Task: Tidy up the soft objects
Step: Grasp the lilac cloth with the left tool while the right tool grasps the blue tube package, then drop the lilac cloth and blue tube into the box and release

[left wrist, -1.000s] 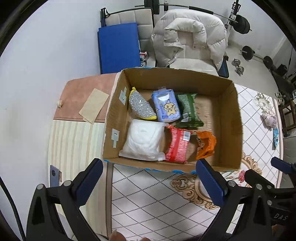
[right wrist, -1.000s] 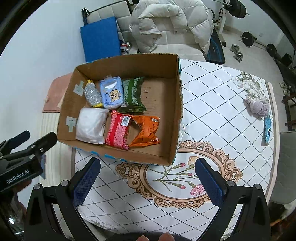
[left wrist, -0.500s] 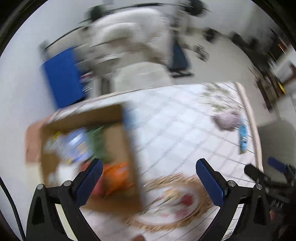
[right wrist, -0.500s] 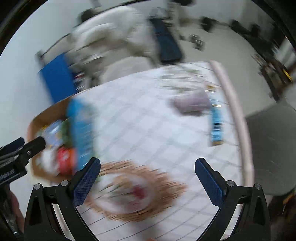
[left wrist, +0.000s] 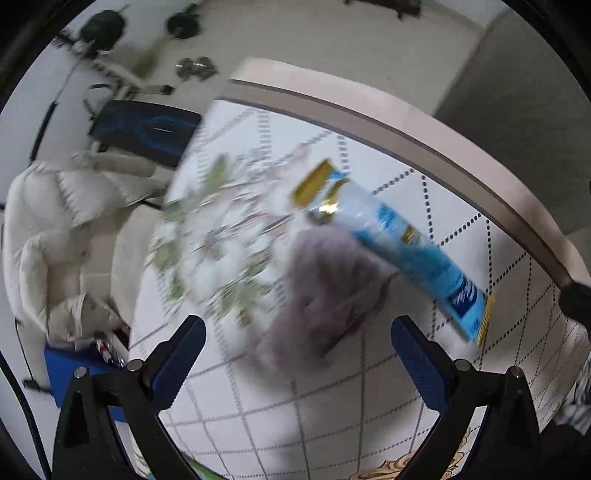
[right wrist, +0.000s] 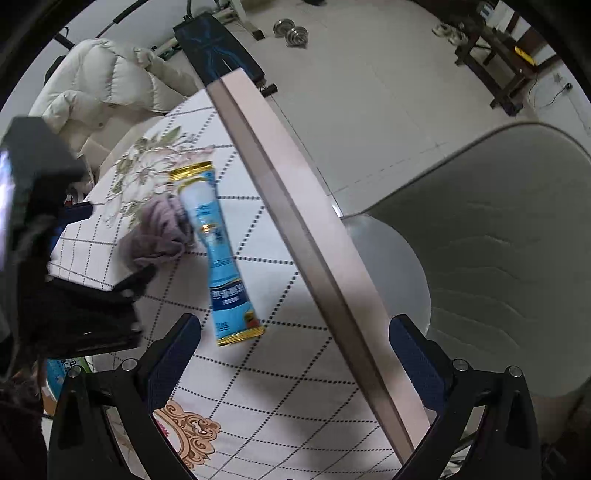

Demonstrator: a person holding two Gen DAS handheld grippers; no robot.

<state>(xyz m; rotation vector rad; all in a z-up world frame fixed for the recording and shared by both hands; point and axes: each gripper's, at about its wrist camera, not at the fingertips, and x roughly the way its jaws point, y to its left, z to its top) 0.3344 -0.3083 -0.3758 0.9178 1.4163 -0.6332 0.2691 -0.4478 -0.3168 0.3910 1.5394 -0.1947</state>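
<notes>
Underneath, the desk [right wrist: 280,373] wears a white cloth with dotted diamonds, a gold scroll and painted flowers, edged by a pink-beige rim. Both tools, left tool [left wrist: 295,360] and right tool [right wrist: 295,356], gape wide with blue pads and hold nothing. Just ahead lies a blue sachet [right wrist: 221,254] with gold ends, touching a crumpled mauve cloth [right wrist: 157,236] beside it; the left view blurs both. Its print is too small to read. Beyond the rim stand a grey chair [right wrist: 491,236], a white puffer jacket [right wrist: 96,85], a dark bench [right wrist: 218,48] and dumbbells [right wrist: 293,33] on the floor.
</notes>
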